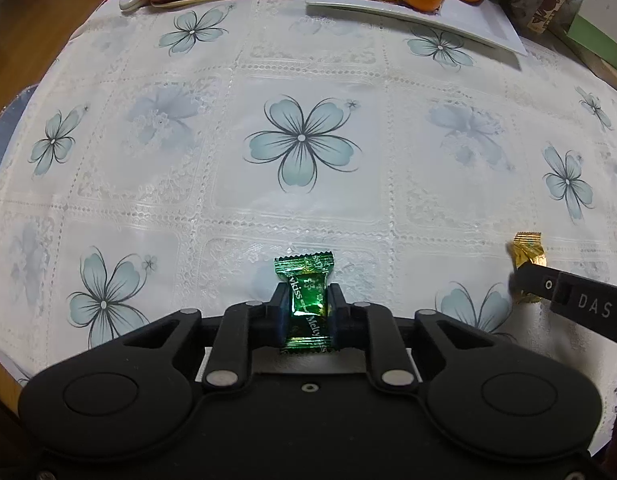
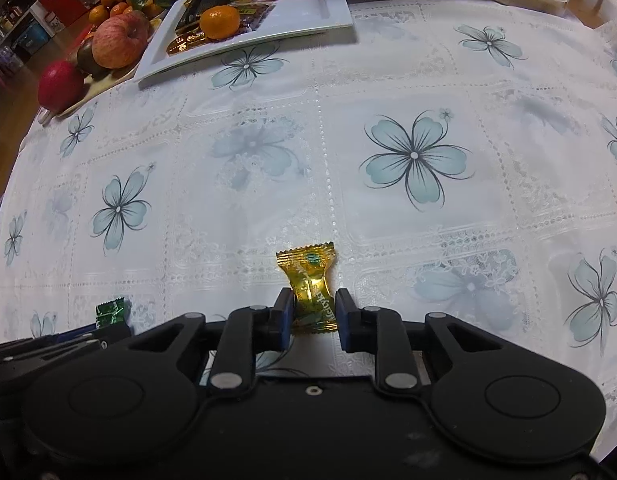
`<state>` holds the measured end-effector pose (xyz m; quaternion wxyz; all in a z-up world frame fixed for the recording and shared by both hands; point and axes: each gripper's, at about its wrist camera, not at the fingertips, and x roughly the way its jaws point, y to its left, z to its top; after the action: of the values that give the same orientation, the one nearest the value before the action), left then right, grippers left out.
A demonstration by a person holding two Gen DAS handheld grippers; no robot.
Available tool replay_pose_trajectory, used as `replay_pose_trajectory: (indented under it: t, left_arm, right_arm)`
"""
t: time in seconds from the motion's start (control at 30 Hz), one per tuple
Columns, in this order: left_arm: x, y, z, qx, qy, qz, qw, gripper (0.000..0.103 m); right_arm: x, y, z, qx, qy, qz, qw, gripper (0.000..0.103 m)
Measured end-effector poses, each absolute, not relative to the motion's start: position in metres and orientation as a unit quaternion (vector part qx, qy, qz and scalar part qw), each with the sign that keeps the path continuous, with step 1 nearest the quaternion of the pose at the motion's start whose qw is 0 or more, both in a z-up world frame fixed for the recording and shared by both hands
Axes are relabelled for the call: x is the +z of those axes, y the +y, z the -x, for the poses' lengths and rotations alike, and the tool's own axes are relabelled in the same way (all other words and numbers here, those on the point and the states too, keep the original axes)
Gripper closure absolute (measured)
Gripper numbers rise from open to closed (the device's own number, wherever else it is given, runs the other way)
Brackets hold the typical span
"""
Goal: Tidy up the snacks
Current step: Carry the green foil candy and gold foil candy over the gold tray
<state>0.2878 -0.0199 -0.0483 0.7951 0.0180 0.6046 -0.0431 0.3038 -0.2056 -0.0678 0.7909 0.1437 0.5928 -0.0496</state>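
Floral tablecloth [image 1: 212, 208] fills both views, white with pale blue flowers, and right down at the bottom centre of the left wrist view the left gripper [image 1: 308, 306] has its jaws drawn in narrow on a green candy [image 1: 308, 300], pads pinching the wrapper's waist so the crimped end pokes out ahead of the fingers. Over in the right wrist view it's the mirror picture: the right gripper [image 2: 314, 314] is clamped around a gold candy [image 2: 311, 292] at bottom centre, jaws pulled close, the wrapper squeezed at its middle and its frilled top fanning forward. Grabbing the waist looks sensible, since that's the narrowest, firmest spot on a slippery foil wrapper. Both candies seem to sit at or just above the cloth; whether they've cleared it I can't tell. Each tool shows in the other's view too, the gold one at the right edge, the green one at lower left, so the two hands work side by side. Farther off, at the top of the frames, waits a white tray [image 2: 332, 16] carrying tangerines [image 2: 219, 22] and dark wrapped sweets, likely where these two belong. Beside it, upper left, a pale board [image 2: 104, 84] holds apples [image 2: 119, 42].
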Motion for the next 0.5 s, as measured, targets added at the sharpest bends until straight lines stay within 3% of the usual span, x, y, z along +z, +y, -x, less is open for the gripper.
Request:
replay_pose_trajectory:
  t: [0.5]
  left_arm:
    - [-0.024, -0.023, -0.271, -0.051, 0.584, -0.026, 0.809, 0.078]
  right_arm:
    - [-0.04, -0.216, -0.289, -0.044, 0.584, -0.178, 0.791, 0.08]
